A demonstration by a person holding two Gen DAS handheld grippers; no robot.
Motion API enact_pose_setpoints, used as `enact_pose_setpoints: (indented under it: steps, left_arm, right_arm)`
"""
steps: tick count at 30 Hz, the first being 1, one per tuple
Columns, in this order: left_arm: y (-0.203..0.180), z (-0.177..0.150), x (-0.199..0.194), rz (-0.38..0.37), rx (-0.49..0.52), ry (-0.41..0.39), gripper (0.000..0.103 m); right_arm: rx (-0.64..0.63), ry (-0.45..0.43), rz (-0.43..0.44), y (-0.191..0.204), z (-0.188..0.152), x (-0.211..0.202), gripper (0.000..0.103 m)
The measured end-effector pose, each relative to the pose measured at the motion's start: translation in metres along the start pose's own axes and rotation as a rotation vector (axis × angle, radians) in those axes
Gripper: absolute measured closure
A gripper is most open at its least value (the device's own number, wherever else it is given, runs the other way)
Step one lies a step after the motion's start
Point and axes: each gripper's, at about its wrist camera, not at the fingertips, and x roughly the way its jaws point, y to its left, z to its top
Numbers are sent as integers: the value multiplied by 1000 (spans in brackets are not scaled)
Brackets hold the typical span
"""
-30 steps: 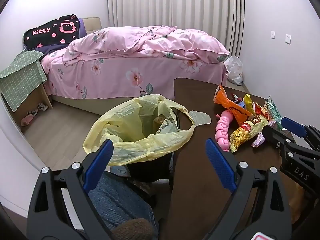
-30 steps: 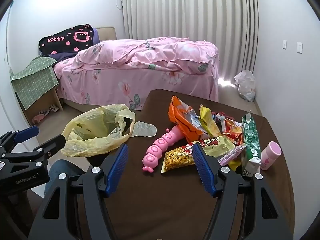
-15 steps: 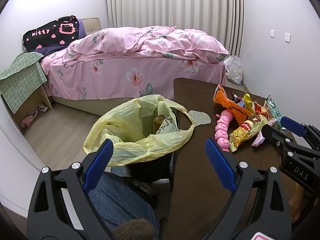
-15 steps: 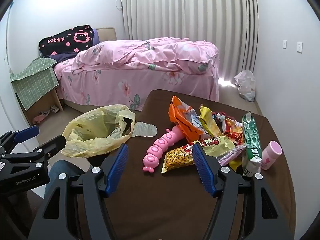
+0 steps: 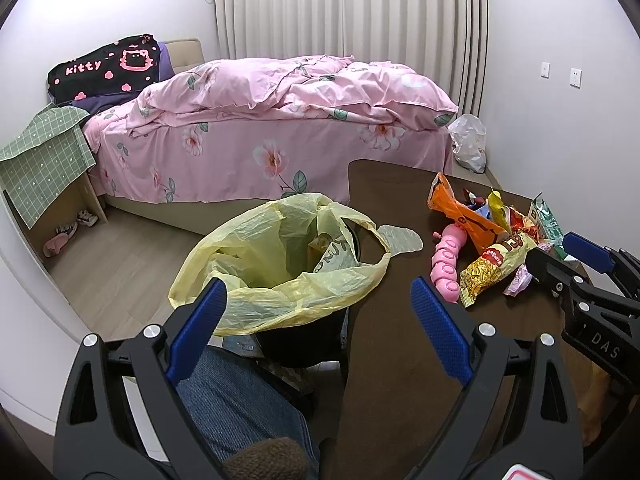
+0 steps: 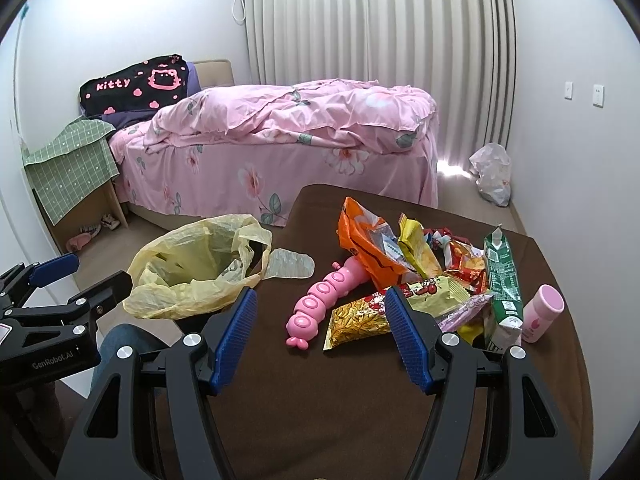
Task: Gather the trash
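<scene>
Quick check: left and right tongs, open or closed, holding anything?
Left tongs: open, holding nothing.
Right tongs: open, holding nothing.

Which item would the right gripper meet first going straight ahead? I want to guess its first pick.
Probably the yellow-and-red crinkly snack bag, which lies between the open right gripper's fingers in its view, with the pink caterpillar toy just beside; depth is uncertain.
</scene>
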Motion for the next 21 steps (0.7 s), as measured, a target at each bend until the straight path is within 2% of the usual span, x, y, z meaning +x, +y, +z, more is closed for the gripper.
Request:
enact_pose_setpoints:
  steps: [21]
  left_arm:
    - [3, 5, -1, 10, -6, -5, 14]
  right_arm:
    - [-9, 2, 11, 2, 4, 0, 40]
